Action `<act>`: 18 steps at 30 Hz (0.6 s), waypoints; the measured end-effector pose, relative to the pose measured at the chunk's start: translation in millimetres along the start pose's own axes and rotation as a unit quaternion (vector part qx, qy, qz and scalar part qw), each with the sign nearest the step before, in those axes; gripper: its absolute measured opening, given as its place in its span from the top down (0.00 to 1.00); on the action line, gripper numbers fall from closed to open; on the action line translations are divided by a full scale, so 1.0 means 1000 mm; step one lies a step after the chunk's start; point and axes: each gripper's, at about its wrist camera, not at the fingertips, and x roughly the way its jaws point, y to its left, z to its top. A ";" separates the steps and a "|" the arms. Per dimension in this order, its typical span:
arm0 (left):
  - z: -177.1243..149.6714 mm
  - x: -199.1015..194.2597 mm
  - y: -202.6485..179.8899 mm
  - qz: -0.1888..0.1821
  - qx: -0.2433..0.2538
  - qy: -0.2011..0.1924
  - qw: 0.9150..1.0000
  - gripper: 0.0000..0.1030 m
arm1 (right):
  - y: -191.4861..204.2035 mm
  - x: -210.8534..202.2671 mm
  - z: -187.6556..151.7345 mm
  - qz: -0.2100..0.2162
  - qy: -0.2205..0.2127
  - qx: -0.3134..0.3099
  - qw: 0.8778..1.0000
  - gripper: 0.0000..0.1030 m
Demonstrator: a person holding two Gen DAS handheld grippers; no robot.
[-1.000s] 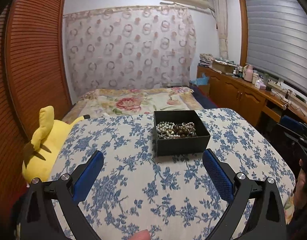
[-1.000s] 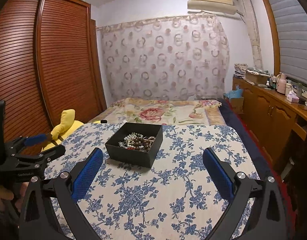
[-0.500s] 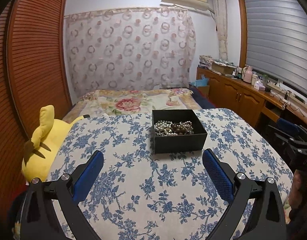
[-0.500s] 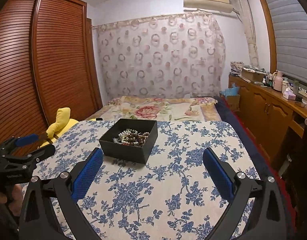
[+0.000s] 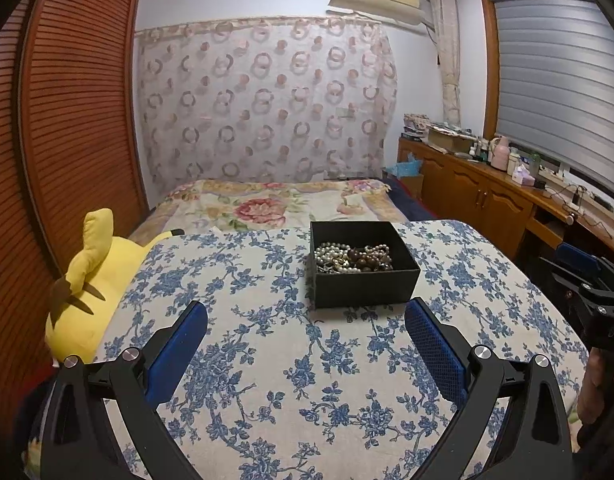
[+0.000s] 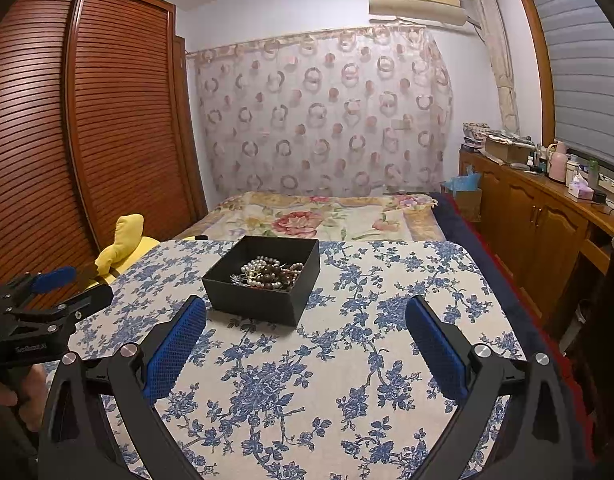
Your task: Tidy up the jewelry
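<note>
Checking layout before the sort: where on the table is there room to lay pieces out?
Bare cloth lies right of the box, between it and both grippers, and left toward the yellow plush. Only the box, piled with beads, is crowded.

A home bedroom: a bed under a flowered cover, a slatted wooden wardrobe, a curtain and an air conditioner.

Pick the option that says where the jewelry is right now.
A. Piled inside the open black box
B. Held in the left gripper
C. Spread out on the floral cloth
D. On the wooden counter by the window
A: the beads lie in a heap inside the lidless black box on the floral cloth, while the left gripper and right gripper are both open and hold nothing.
</note>
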 end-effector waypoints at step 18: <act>-0.001 -0.001 0.001 0.001 0.002 -0.001 1.000 0.07 | 0.004 -0.001 -0.001 0.000 0.000 0.001 1.000 0.02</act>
